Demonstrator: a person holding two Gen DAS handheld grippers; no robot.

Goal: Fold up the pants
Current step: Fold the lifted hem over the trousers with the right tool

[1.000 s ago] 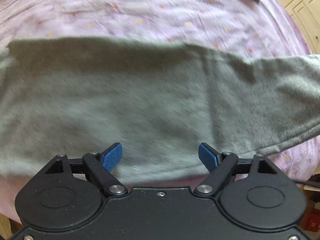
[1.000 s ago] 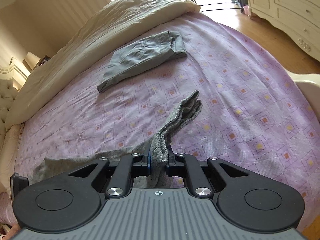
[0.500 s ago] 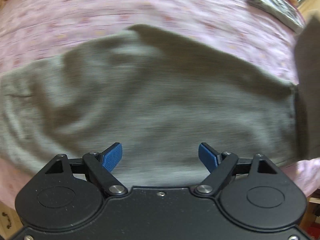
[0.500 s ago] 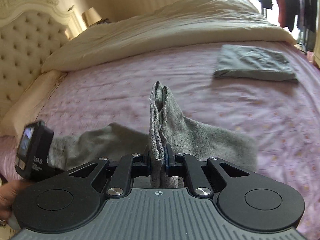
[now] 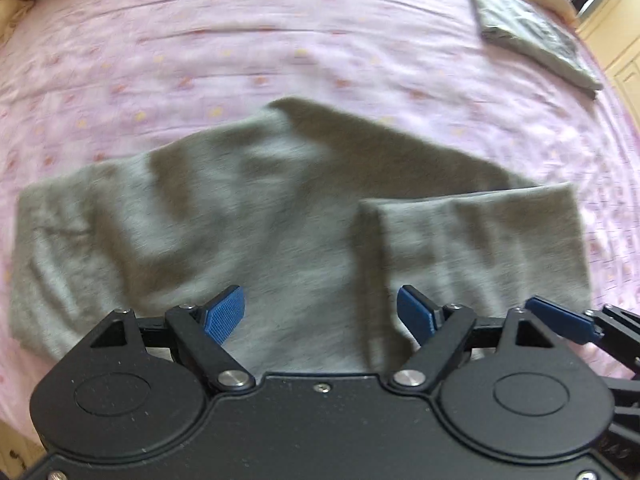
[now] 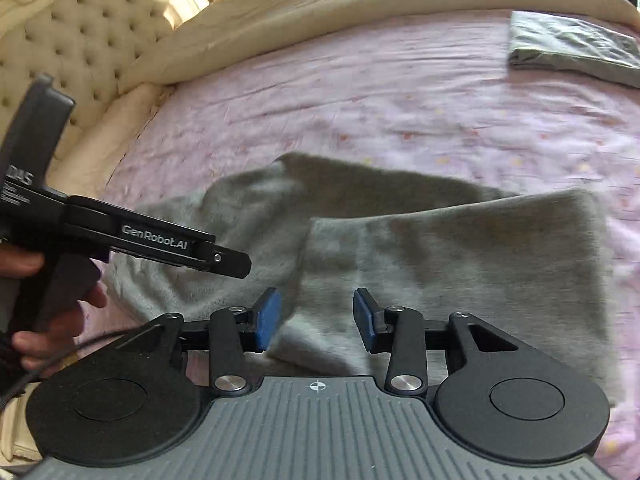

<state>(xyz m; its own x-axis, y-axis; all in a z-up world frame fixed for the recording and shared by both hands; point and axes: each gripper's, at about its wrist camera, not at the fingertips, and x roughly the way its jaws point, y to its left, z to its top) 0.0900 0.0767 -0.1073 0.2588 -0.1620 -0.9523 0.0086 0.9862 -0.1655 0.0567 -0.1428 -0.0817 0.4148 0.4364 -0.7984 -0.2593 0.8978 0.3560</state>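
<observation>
Right gripper (image 6: 316, 318) just opened over pants (image 6: 460, 264)

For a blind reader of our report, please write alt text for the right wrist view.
The right gripper, jaws just opened, hovers over grey pants folded over themselves on a pink bedsheet. At left, a hand holds the left gripper. Another folded grey garment lies at the far right.

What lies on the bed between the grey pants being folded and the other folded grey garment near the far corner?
Only bare pink bedsheet separates the grey pants from the folded garment. Nothing else lies on that stretch, in the right wrist view and the left wrist view alike.
</observation>
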